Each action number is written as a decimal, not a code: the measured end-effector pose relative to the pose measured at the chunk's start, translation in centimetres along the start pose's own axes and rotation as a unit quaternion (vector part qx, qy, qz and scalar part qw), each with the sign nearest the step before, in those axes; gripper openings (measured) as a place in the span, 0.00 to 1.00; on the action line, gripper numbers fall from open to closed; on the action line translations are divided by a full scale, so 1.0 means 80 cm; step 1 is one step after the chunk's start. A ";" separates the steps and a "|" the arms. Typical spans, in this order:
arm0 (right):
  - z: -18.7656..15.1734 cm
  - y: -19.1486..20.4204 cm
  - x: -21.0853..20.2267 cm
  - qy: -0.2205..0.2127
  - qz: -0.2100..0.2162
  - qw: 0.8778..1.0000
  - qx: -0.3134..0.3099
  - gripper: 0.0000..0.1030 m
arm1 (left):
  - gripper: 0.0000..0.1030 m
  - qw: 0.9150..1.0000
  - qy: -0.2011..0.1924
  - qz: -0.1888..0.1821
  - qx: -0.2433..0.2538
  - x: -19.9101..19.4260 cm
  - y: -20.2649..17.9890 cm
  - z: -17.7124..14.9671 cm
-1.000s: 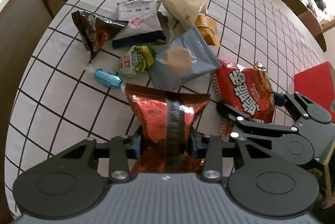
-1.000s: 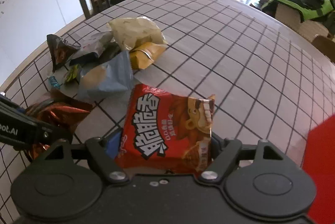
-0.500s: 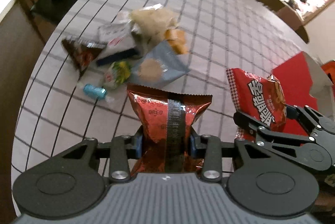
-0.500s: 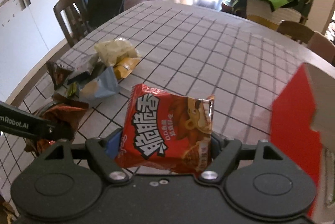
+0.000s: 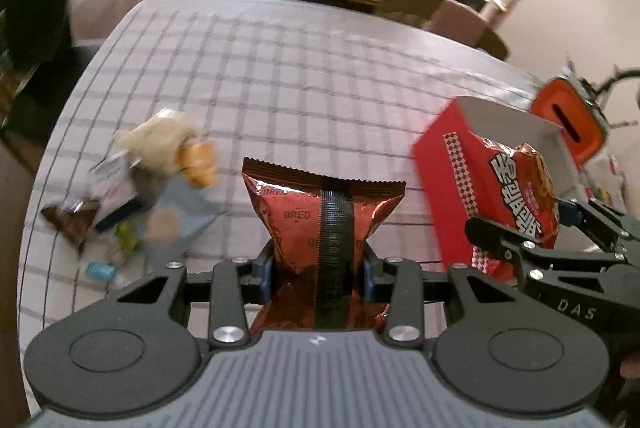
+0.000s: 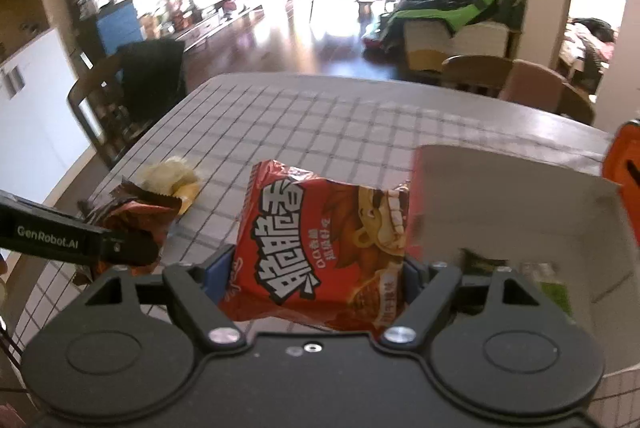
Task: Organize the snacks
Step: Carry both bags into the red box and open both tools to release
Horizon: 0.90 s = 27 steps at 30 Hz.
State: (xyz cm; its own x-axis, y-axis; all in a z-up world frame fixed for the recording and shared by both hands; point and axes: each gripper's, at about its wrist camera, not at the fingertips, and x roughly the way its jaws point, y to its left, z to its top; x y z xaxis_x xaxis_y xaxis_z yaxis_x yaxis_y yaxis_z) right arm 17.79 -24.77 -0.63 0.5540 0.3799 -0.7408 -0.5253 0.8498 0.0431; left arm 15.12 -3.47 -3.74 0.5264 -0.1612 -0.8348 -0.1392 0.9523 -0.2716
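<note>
Copper-red foil marks the Oreo packet, which stands upright between the blue pads of the left gripper, pinched at its lower part and held clear above the checked tablecloth. To its right, the right gripper clamps a wider red noodle-snack bag by both side edges, the bag tilted and printed with white characters. In the left wrist view that same red bag hangs just in front of the near wall of a red box with a white inside, open at the top. In the right wrist view the box lies just right of the held bag, and something green and white shows in its bottom, too blurred to name. An orange object stands beyond the box on the far right. On the left of the table, well apart from both grippers, lies a loose pile of snacks: a pale bag, a yellow one, a grey-blue pouch, a brown wrapper and a small blue sweet, all smeared by blur. Chairs stand around the table's far edge.
</note>
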 end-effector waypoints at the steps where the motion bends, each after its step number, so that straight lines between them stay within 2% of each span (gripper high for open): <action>1: 0.001 -0.008 -0.005 -0.003 -0.005 1.000 0.004 0.77 | 0.37 1.000 -0.003 -0.004 0.011 -0.001 -0.013 0.004; 13: 0.002 -0.097 -0.032 -0.023 -0.051 0.998 0.040 0.77 | 0.37 0.995 -0.006 -0.030 0.092 0.022 -0.134 0.035; 27: -0.021 -0.203 -0.041 -0.010 -0.084 0.994 0.070 0.77 | 0.38 0.992 0.021 -0.028 0.124 0.079 -0.237 0.041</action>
State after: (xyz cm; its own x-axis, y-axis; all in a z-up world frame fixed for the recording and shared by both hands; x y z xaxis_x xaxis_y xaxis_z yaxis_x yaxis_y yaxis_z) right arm 23.43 -40.41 0.01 0.6397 0.2346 -0.7320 -0.3295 0.9441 0.0147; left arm 23.86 -21.68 -2.32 0.4907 -0.2221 -0.8426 0.1036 0.9750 -0.1966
